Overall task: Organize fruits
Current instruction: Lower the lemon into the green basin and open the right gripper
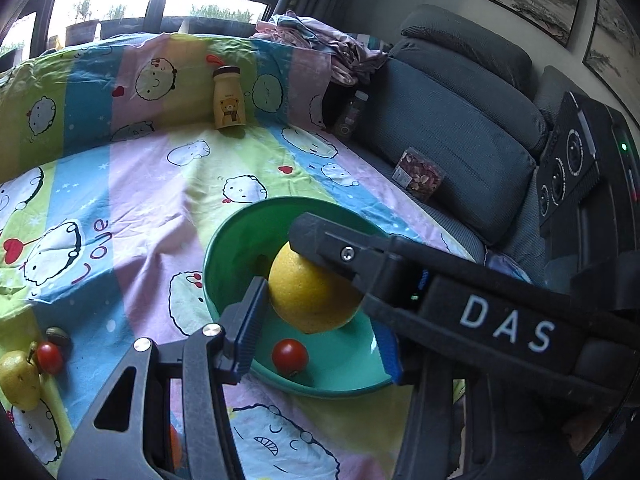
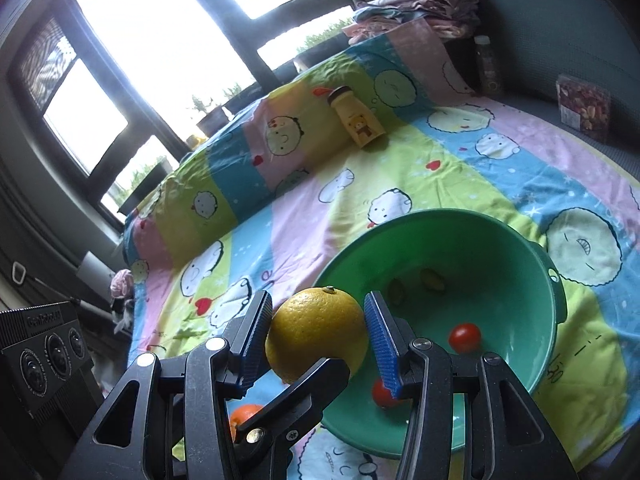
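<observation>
A large yellow citrus fruit (image 1: 310, 296) (image 2: 316, 332) hangs over the near rim of a green bowl (image 1: 236, 248) (image 2: 500, 248). My right gripper (image 2: 316, 338) is shut on it, blue pads on both sides; its finger crosses the left wrist view. My left gripper (image 1: 320, 332) also surrounds the fruit, its left pad (image 1: 250, 328) touching the side; its finger crosses under the fruit in the right wrist view. The bowl holds a cherry tomato (image 1: 290, 356) (image 2: 464, 337); a second one (image 2: 382, 394) shows behind the right pad.
On the cartoon bedsheet (image 1: 140, 200), at left, lie a yellow pear (image 1: 18, 380), a cherry tomato (image 1: 49, 357) and a brown nut (image 1: 58, 336). An orange (image 2: 244, 416) lies below the gripper. A bear bottle (image 1: 228, 98), snack box (image 1: 418, 174) and grey sofa (image 1: 460, 128) stand behind.
</observation>
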Action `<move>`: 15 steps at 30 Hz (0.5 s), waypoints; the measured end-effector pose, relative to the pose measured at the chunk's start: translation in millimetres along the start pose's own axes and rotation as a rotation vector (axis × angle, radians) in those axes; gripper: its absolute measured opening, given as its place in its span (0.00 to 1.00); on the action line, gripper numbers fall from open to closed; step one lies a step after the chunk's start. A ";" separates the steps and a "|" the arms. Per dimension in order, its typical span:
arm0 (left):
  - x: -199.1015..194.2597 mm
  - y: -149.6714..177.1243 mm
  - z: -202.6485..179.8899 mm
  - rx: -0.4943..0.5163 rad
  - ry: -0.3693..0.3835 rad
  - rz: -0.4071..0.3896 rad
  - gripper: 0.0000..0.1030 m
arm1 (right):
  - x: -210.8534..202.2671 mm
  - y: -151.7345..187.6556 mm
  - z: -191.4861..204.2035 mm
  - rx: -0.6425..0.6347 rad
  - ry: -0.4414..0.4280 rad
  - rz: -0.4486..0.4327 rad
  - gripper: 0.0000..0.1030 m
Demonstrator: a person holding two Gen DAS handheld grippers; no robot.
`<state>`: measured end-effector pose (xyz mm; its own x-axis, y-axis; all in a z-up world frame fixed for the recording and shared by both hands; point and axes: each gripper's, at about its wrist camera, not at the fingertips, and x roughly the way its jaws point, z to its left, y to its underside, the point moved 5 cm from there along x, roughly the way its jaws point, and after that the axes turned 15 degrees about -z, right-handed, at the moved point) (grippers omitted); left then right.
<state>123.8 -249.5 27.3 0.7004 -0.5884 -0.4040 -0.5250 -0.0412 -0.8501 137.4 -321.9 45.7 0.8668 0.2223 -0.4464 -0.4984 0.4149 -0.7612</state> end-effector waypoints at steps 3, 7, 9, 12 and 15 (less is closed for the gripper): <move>3.2 3.0 0.1 -0.007 0.009 0.014 0.48 | 2.3 2.0 -5.5 0.005 0.015 0.012 0.49; 9.3 8.0 -1.1 -0.018 0.020 0.037 0.48 | 3.5 4.7 -12.3 0.011 0.038 0.026 0.49; 12.4 10.9 -1.5 -0.025 0.022 0.049 0.48 | 5.0 6.1 -16.3 0.019 0.048 0.037 0.49; 15.4 14.5 -2.0 -0.034 0.027 0.060 0.48 | 6.5 7.9 -20.6 0.026 0.060 0.049 0.49; 18.5 16.8 -2.6 -0.039 0.030 0.070 0.48 | 7.6 9.2 -23.8 0.028 0.067 0.057 0.50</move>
<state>126.6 -263.2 6.5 0.6467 -0.6147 -0.4517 -0.5915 -0.0302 -0.8057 139.1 -337.4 24.0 0.8335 0.1867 -0.5200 -0.5455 0.4281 -0.7206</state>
